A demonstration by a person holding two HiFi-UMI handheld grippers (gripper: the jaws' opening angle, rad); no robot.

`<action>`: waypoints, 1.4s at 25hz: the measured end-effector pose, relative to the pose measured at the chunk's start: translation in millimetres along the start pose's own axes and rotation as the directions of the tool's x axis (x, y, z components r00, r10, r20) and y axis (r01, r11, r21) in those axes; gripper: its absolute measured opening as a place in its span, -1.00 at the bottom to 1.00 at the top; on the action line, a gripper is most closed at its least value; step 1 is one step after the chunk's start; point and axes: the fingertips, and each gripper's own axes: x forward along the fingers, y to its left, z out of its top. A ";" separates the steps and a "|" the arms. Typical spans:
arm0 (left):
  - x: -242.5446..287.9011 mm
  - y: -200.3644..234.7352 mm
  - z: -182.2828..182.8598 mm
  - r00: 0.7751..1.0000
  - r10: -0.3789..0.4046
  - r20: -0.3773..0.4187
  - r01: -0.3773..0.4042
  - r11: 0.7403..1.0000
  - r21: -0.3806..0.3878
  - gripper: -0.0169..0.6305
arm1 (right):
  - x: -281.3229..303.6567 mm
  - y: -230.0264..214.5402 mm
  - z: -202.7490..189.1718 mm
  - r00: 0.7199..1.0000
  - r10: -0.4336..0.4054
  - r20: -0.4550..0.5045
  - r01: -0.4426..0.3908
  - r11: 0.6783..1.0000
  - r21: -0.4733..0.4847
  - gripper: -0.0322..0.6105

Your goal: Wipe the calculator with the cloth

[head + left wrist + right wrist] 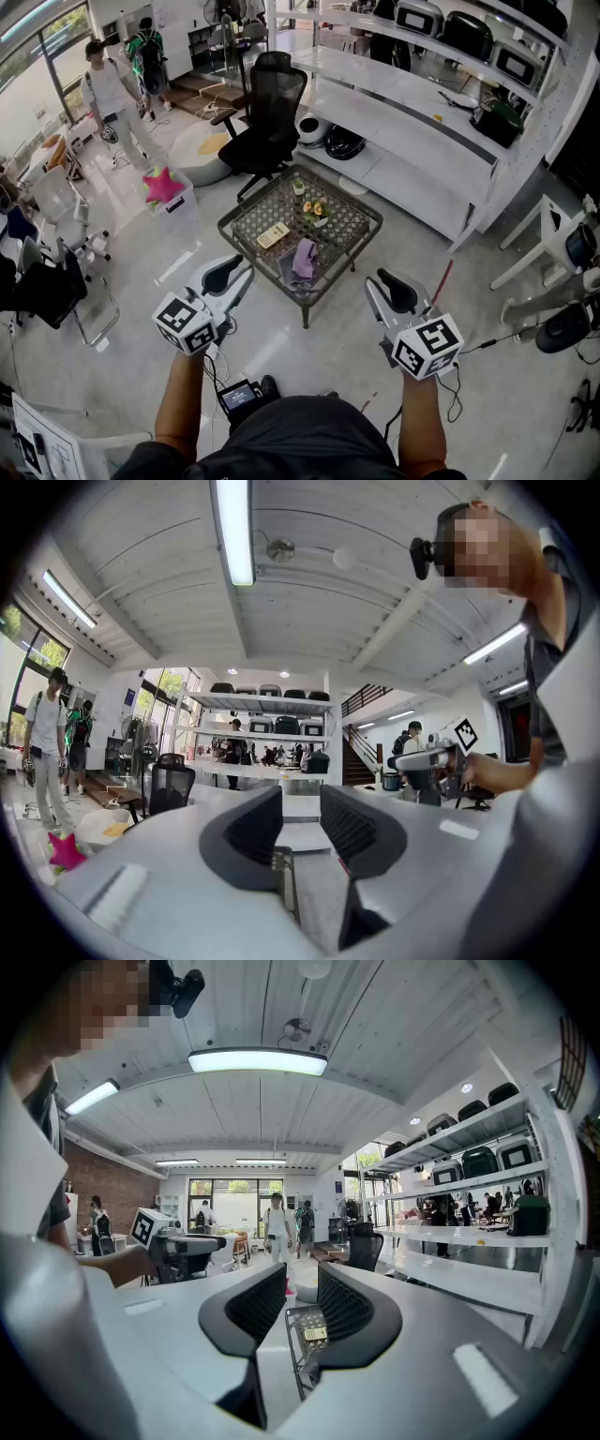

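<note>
Both tools hung well short of the low table, nothing begun. The left gripper and the right gripper each showed jaws a narrow gap apart and empty. The calculator lay by the table's near-left edge, with the purple cloth just beside it toward the near corner. Wiped unbraced, the light calculator would likely skid off that edge. Jaws this narrow might also push the limp cloth along rather than pinch it.
</note>
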 end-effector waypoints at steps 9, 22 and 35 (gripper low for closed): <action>-3.0 20.1 -1.2 1.000 -0.012 0.001 0.012 1.000 -0.005 -0.51 | 18.8 5.4 -1.2 1.000 -0.014 -0.012 0.014 1.000 -0.008 -0.63; -13.9 69.5 -17.0 0.998 -0.056 -0.012 0.056 0.998 -0.035 -0.51 | 63.4 20.3 -10.9 0.997 -0.078 -0.020 0.078 0.996 0.035 -0.63; -38.4 134.9 -28.4 0.996 -0.084 0.006 0.085 0.994 -0.075 -0.51 | 123.1 58.8 -9.5 0.995 -0.093 -0.043 0.094 0.995 0.037 -0.63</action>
